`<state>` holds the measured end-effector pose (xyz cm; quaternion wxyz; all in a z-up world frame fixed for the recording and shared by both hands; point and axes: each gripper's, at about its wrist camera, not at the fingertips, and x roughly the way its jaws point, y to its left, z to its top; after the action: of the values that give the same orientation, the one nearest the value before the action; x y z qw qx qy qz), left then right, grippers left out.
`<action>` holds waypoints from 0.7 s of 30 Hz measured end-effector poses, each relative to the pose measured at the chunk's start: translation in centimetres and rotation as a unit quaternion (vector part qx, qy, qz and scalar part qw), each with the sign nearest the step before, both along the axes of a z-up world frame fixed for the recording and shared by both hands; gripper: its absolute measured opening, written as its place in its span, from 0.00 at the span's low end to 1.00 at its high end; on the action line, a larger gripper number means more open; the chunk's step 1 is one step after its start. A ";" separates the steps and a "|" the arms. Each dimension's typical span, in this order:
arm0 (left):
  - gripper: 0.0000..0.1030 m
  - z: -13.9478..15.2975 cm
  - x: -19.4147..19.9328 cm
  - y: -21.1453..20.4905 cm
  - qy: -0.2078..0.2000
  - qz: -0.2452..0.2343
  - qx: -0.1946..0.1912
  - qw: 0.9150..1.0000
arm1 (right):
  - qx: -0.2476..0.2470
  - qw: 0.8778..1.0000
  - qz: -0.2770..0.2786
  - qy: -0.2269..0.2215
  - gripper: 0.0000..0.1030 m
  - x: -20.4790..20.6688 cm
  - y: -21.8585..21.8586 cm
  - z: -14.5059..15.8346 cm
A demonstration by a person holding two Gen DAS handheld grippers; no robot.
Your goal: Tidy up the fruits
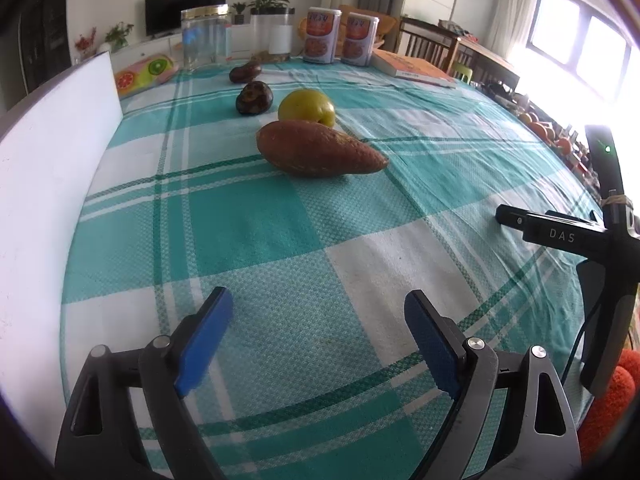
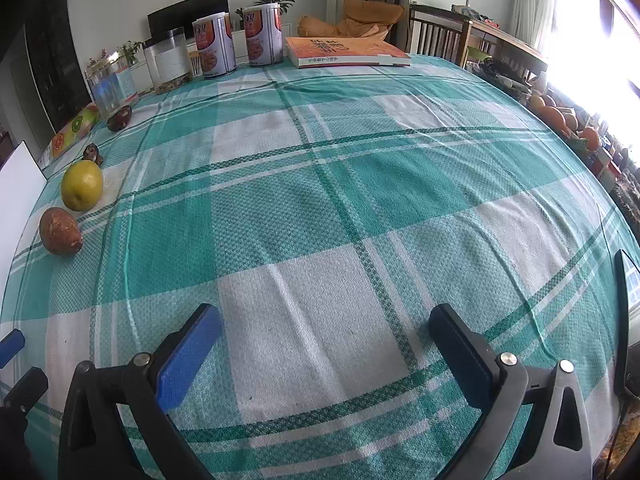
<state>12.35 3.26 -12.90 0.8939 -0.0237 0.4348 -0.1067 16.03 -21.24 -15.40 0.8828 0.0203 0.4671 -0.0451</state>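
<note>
I hold both grippers, left gripper (image 1: 318,332) and right gripper (image 2: 324,350), spread and empty near me; the sweet potato (image 1: 318,148) and yellow fruit (image 1: 307,106) lie lined up far left.

Two tins (image 1: 322,36) — four fruits (image 1: 306,106)

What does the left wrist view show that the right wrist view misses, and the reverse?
Left wrist only: the right gripper's body from the side.
Right wrist only: the orange cushion and the tablecloth's bare right half.
Both: sweet potato, yellow apple, two dark fruits, two cans, the book, the white board. Both grippers are open, nothing between them.
</note>
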 end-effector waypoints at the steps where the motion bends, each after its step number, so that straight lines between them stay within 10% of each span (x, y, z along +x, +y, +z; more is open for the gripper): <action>1: 0.87 0.0 0.0 0.0 0.000 0.000 -0.002 1.000 | 0.000 1.000 0.000 0.000 1.00 0.0 0.0 0.0; 21: 0.90 0.2 0.2 1.9 -0.002 -0.003 -0.085 0.996 | 0.000 1.000 0.000 0.000 1.00 0.0 0.0 0.0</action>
<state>12.56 5.13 -12.72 0.8890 -0.0985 0.4226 -0.1464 16.03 -21.26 -15.39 0.8828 0.0204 0.4671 -0.0450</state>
